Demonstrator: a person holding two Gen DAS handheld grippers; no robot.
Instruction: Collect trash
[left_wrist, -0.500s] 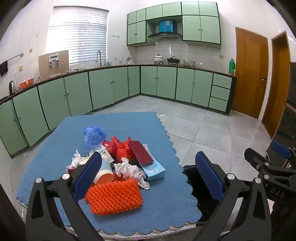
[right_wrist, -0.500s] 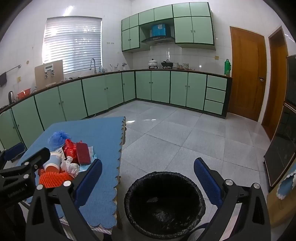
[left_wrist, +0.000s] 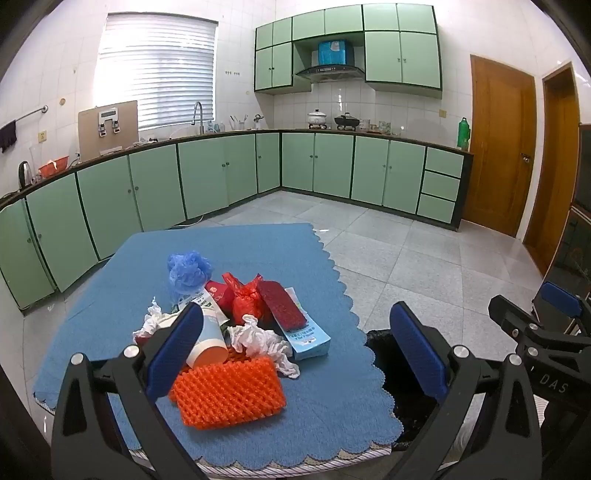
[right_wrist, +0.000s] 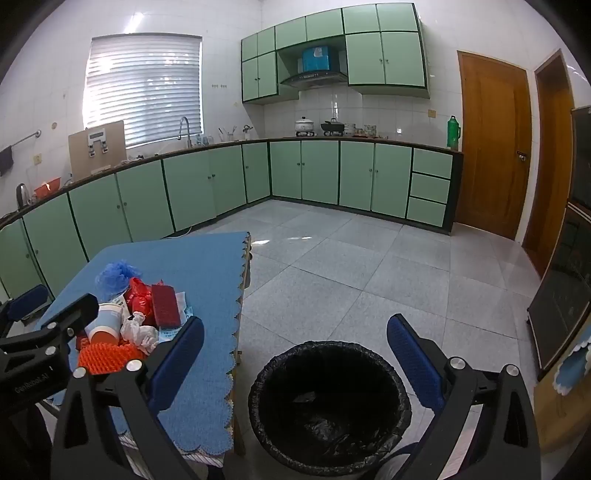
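Observation:
A pile of trash lies on the blue tablecloth (left_wrist: 236, 251): an orange foam net (left_wrist: 229, 395), a paper cup (left_wrist: 208, 343), crumpled white tissue (left_wrist: 266, 341), a red plastic bag (left_wrist: 247, 301), a dark red flat packet (left_wrist: 282, 304), a light blue carton (left_wrist: 310, 338) and a blue mesh ball (left_wrist: 188, 271). My left gripper (left_wrist: 295, 354) is open and empty, hovering over the near side of the pile. My right gripper (right_wrist: 295, 354) is open and empty above the black-lined trash bin (right_wrist: 328, 406), which stands on the floor right of the table. The pile also shows in the right wrist view (right_wrist: 129, 321).
Green kitchen cabinets (left_wrist: 332, 166) run along the far walls. Wooden doors (left_wrist: 498, 144) stand at the right. Grey tiled floor (right_wrist: 369, 266) lies open beyond the bin. A dark cabinet (right_wrist: 565, 295) stands at the far right.
Both grippers have shifted only slightly; the left view sits marginally closer to the pile. Nothing was grasped or moved.

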